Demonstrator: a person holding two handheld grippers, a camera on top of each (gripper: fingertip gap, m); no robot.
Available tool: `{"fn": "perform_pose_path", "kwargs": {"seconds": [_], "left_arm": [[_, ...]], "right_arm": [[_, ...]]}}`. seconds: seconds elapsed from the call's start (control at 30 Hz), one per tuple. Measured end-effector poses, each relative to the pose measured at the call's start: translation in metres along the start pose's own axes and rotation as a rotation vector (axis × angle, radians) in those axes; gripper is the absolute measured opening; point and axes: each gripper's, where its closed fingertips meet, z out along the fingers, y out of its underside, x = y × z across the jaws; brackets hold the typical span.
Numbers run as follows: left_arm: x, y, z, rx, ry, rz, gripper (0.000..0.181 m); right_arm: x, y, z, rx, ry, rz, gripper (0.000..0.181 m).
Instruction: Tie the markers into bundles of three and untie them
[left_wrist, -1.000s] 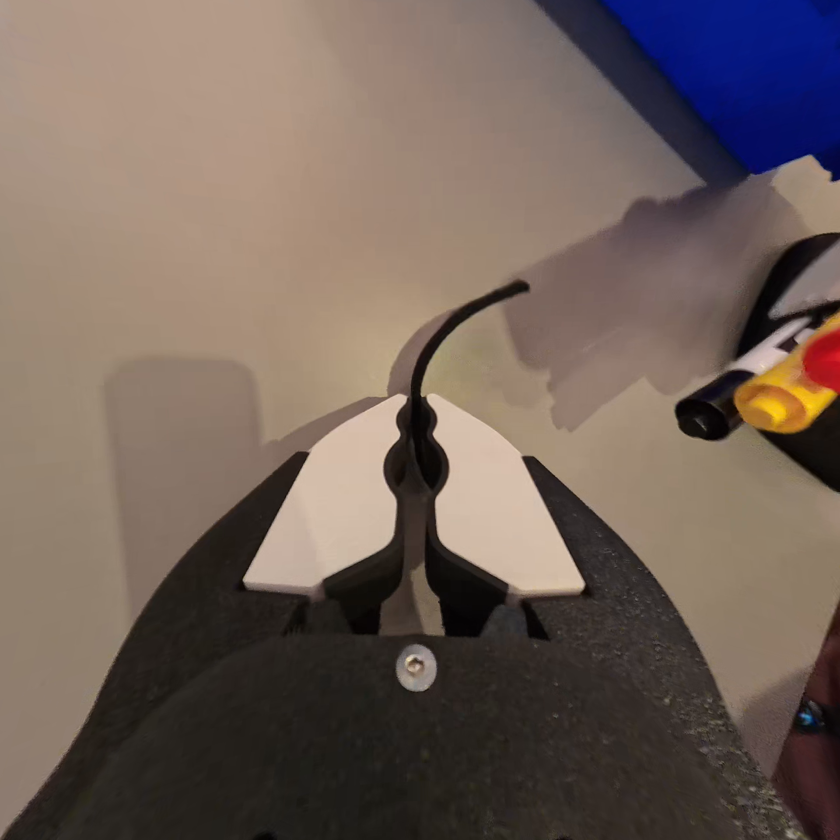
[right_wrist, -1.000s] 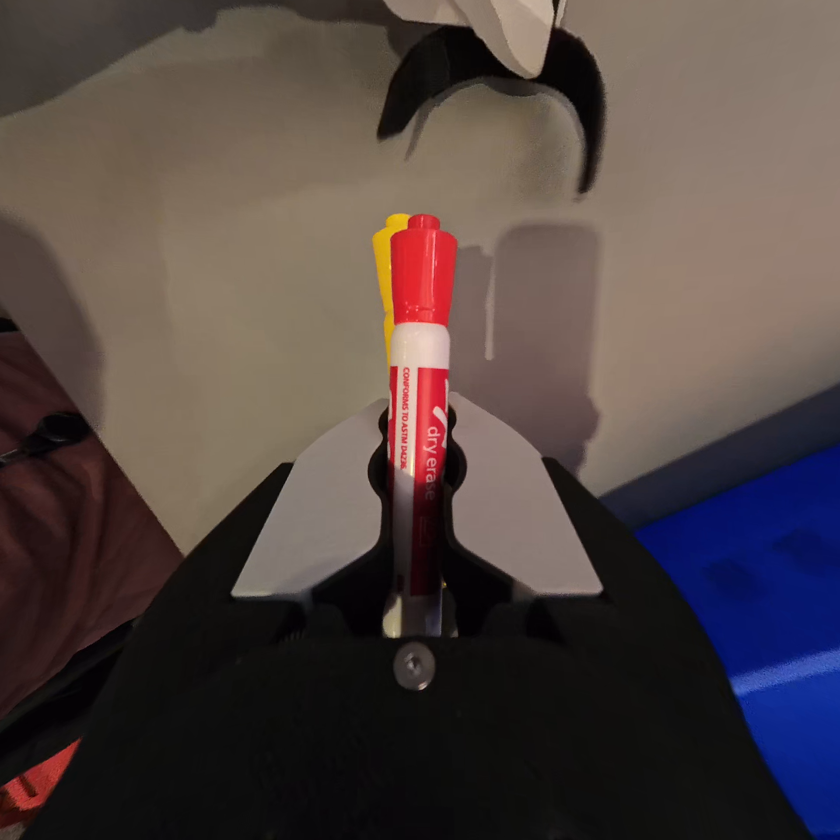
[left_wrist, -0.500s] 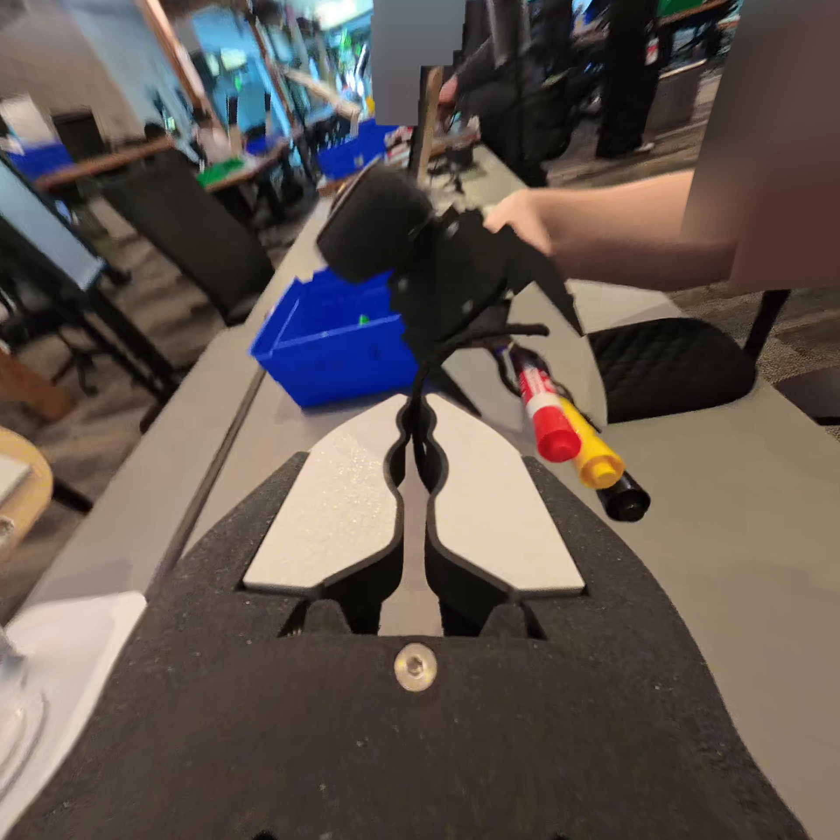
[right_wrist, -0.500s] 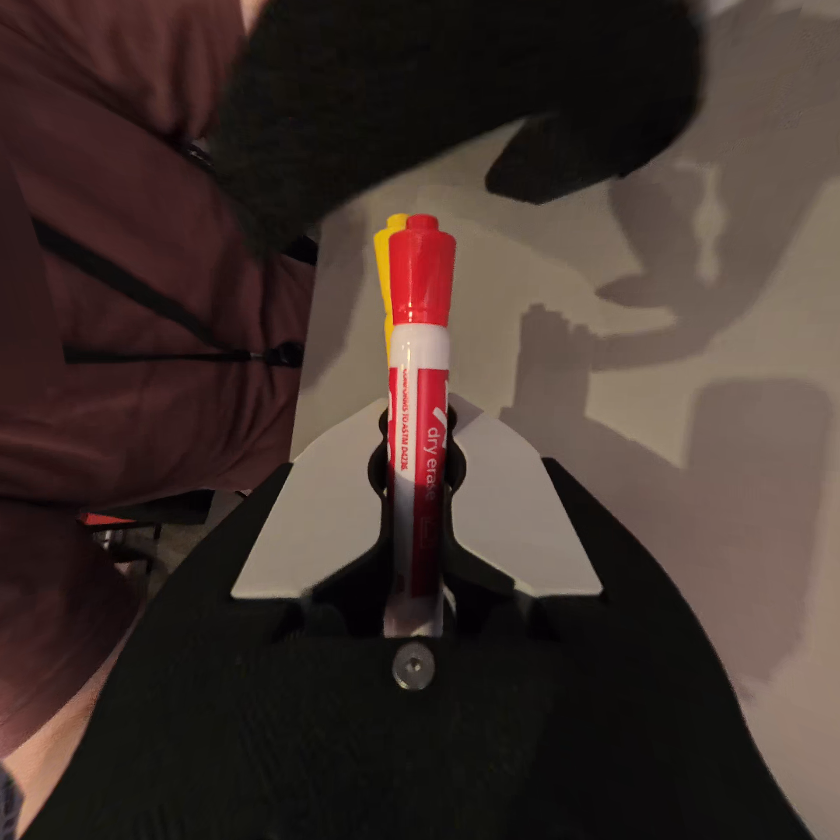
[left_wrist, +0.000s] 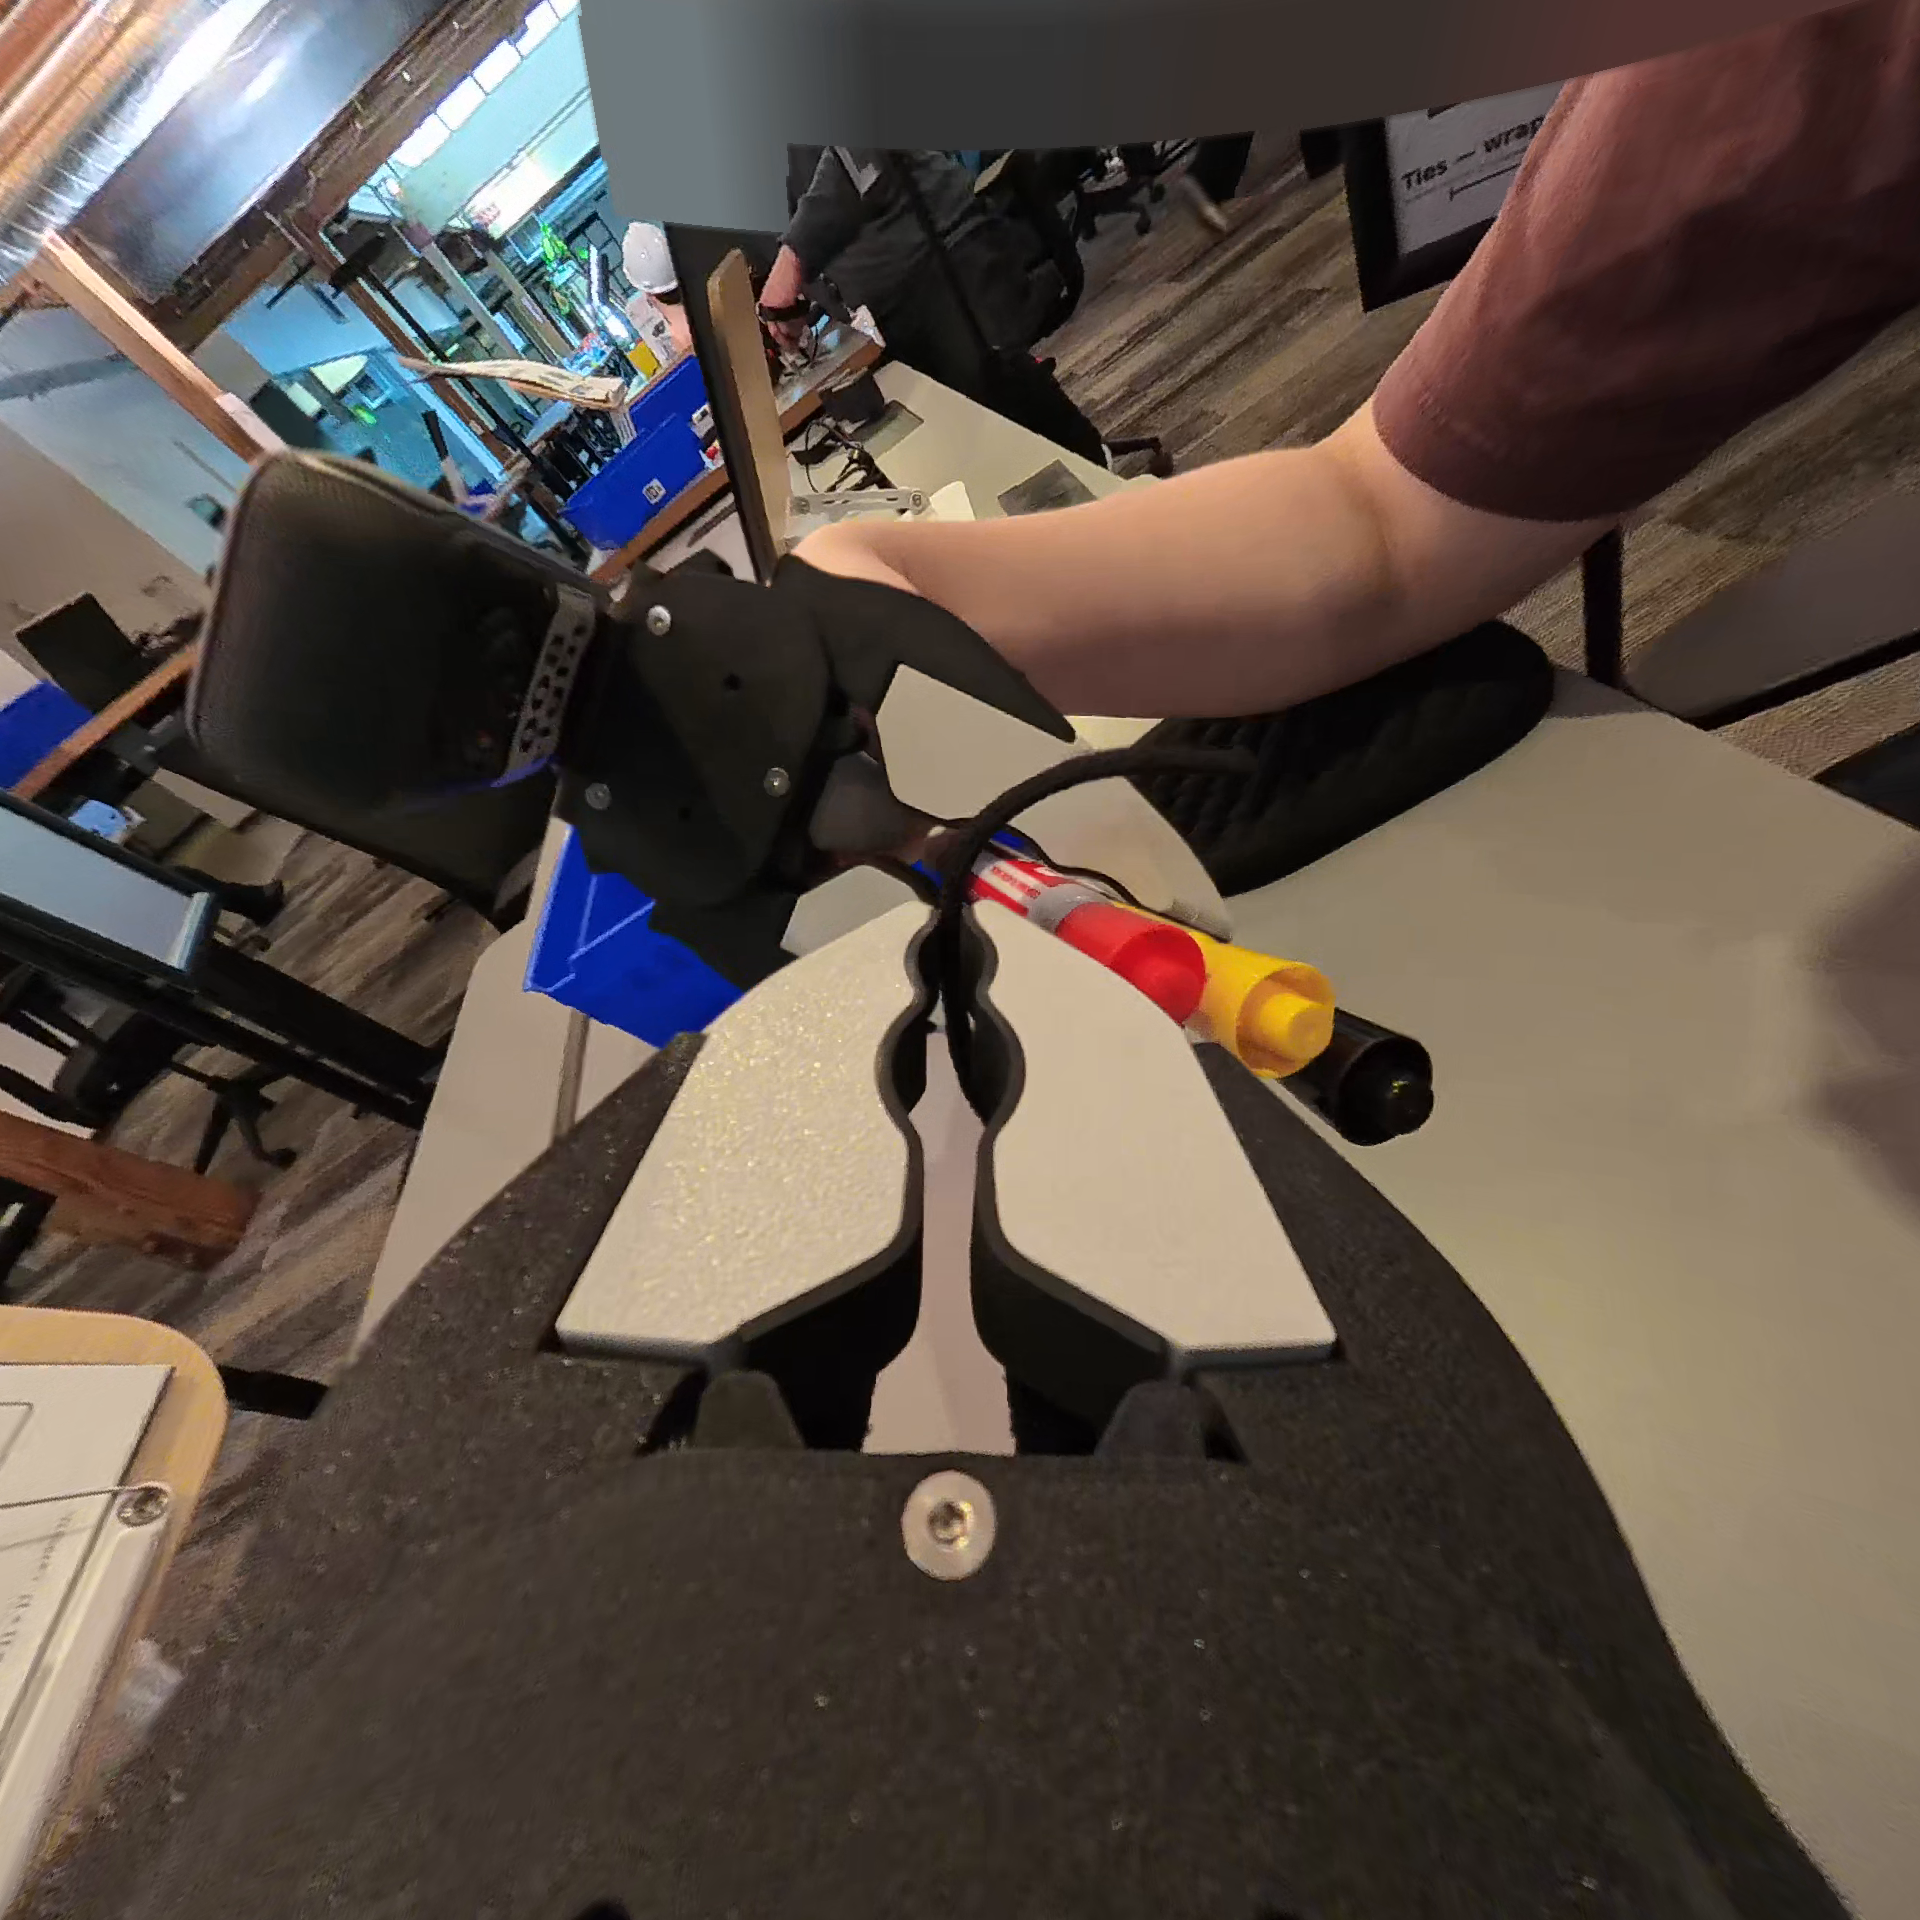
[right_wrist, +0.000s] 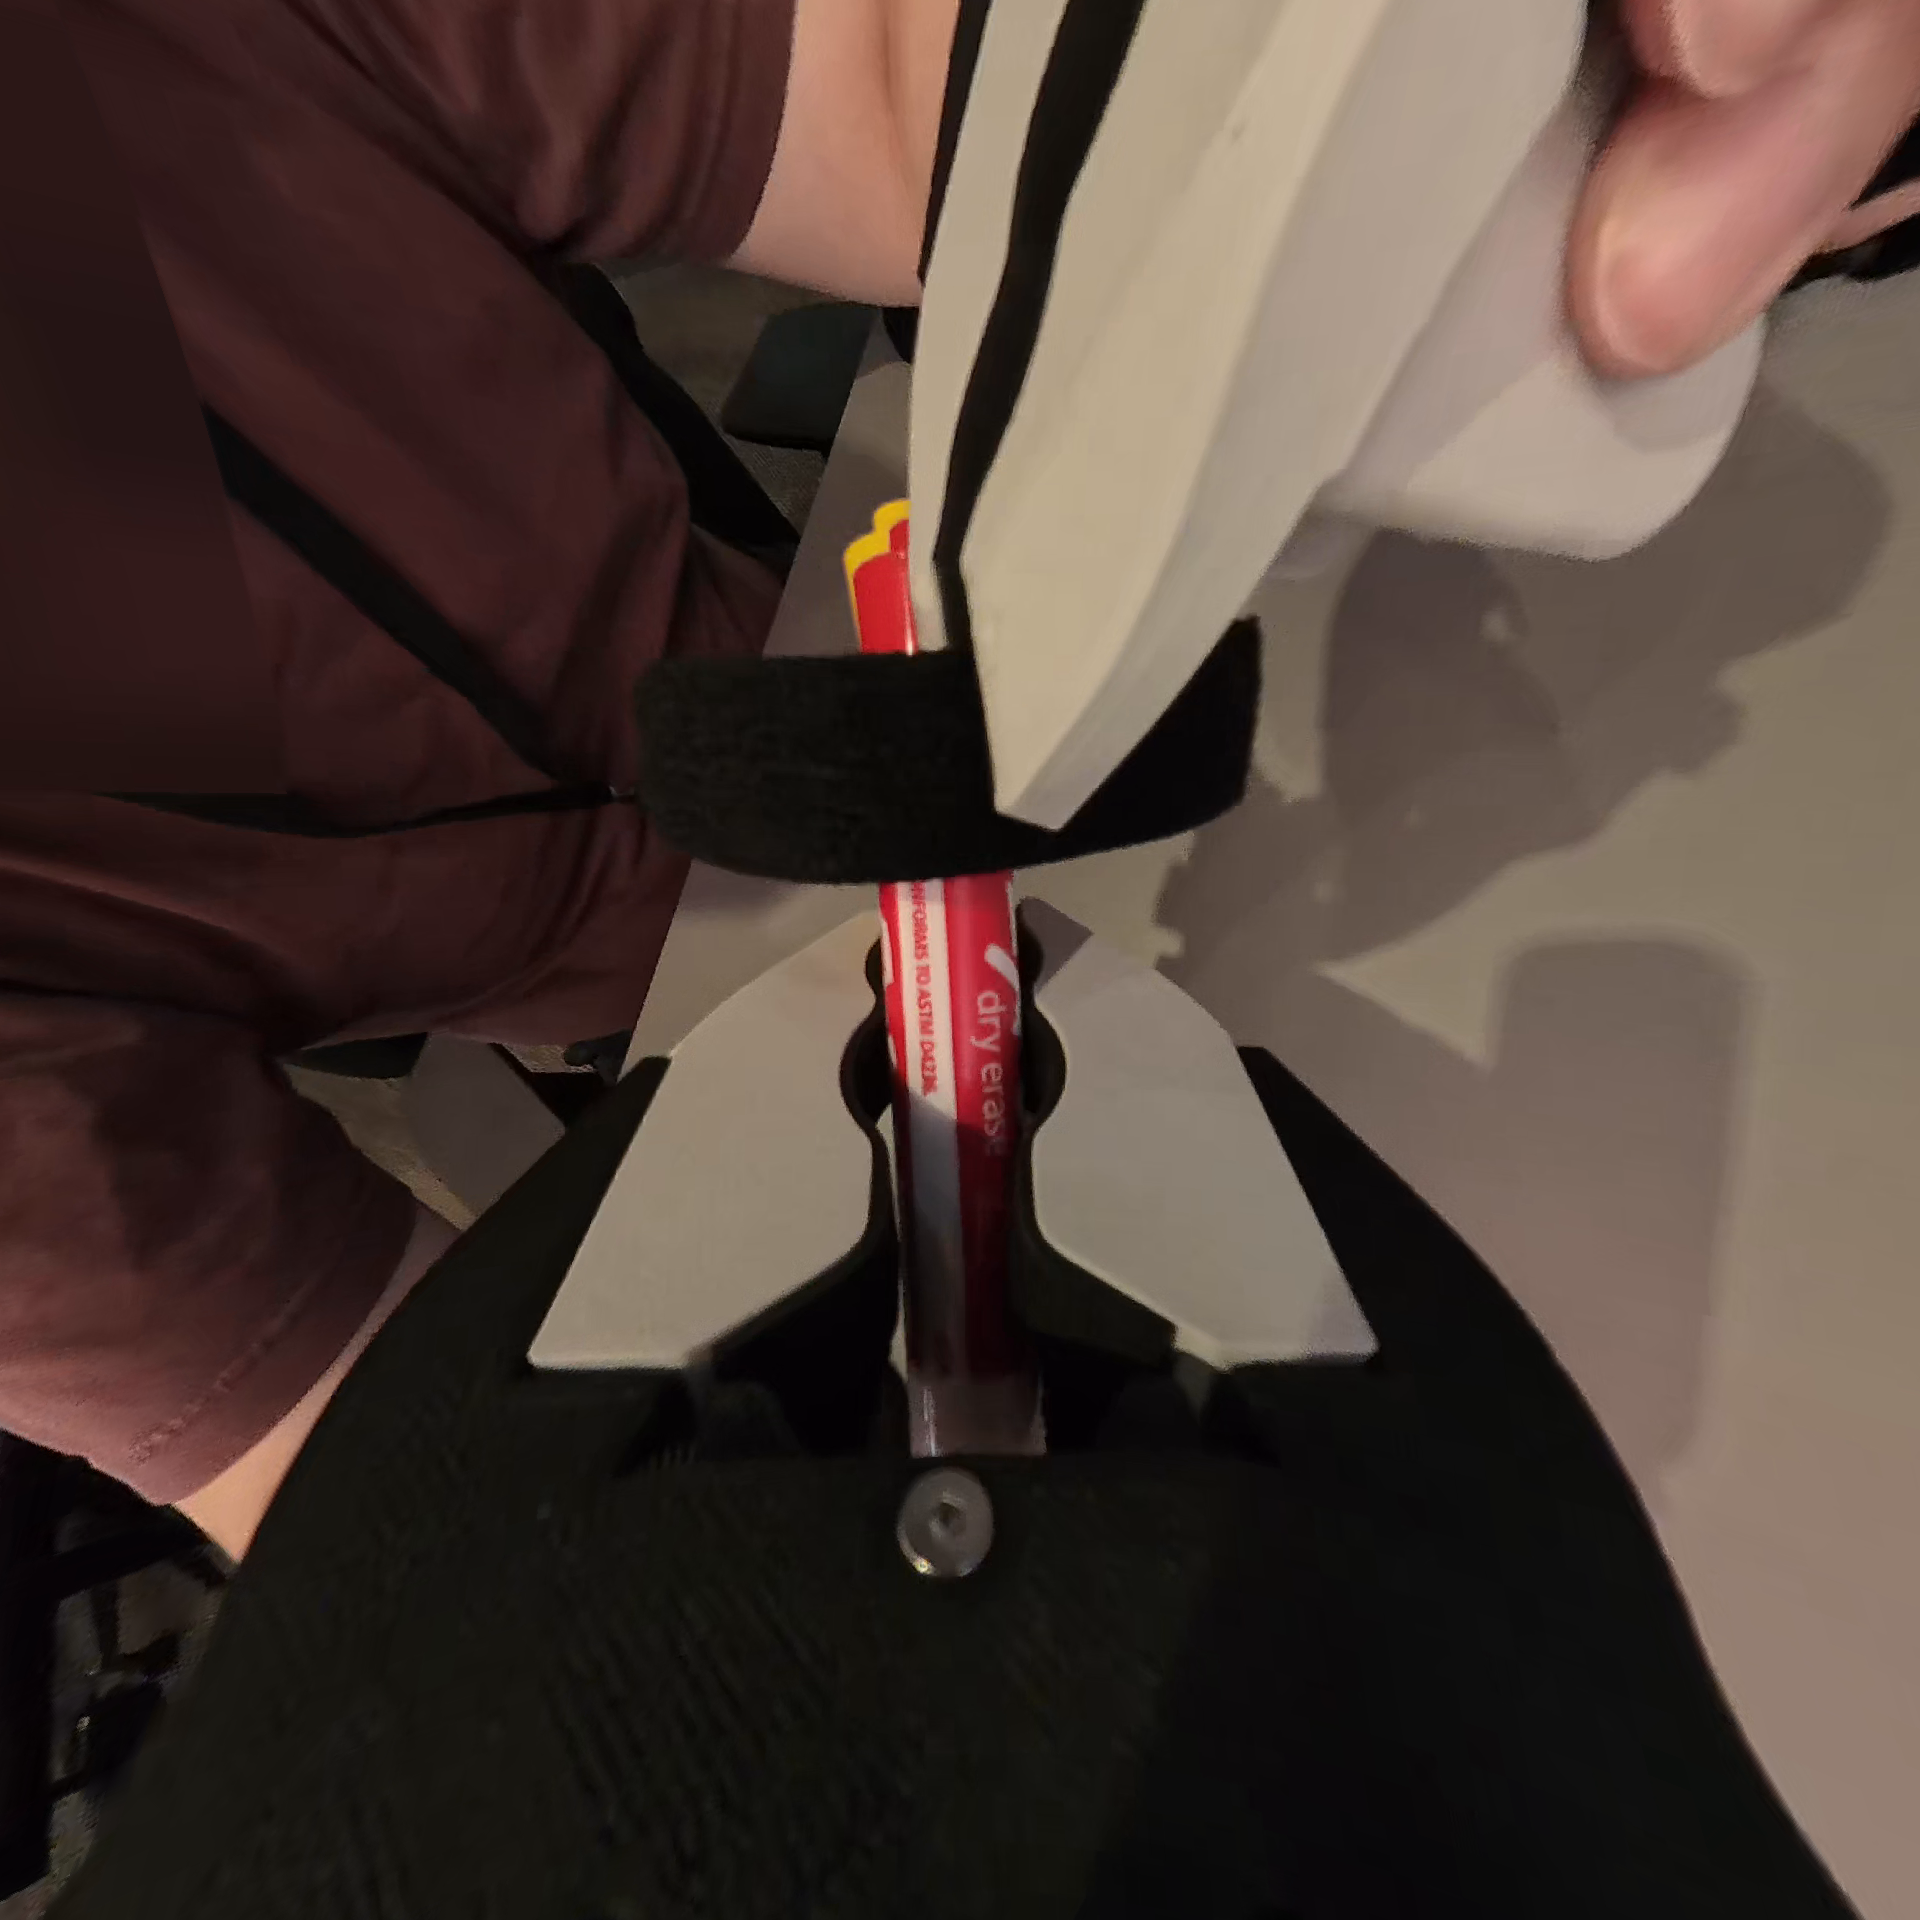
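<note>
The right gripper (right_wrist: 951, 997) is clamped on three markers (right_wrist: 951, 1091) — red, yellow, black — held above the grey table (left_wrist: 1558, 1143). The left gripper (left_wrist: 951, 940) pinches a black strap (right_wrist: 831, 758) lying across them. Tying seems underway; next, the strap must be wrapped snugly around the bundle.

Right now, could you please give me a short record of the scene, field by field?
left gripper: shut on the black strap
right gripper: shut on the marker bundle
markers: red marker, yellow marker, black marker, side by side
strap position: across the markers, ahead of the right gripper's fingertips; whether fastened, cannot tell
surface: grey table
behind: blue bin
</note>
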Motion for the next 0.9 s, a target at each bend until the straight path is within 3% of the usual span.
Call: {"fn": "perform_pose_path", "kwargs": {"seconds": [0.1, 0.3, 0.43, 0.63, 0.9], "left_arm": [[0.003, -0.007, -0.001, 0.017, -0.004, 0.049, 0.002], [0.013, 0.001, -0.002, -0.074, 0.022, 0.103, 0.002], [0.018, -0.002, -0.001, -0.066, 0.024, 0.126, 0.002], [0.025, 0.008, 0.004, -0.073, 0.065, 0.097, 0.002], [0.019, 0.018, 0.022, -0.062, -0.026, 0.176, 0.002]], "right_arm": [[-0.002, -0.003, 0.000, 0.020, 0.010, -0.049, 0.019], [-0.005, -0.002, 0.003, 0.011, 0.041, -0.089, 0.020], [-0.009, -0.001, 0.005, -0.012, 0.063, -0.036, 0.019], [-0.003, 0.020, 0.014, -0.166, 0.161, 0.034, 0.019], [0.002, 0.036, 0.010, -0.273, 0.241, 0.057, 0.019]]}}
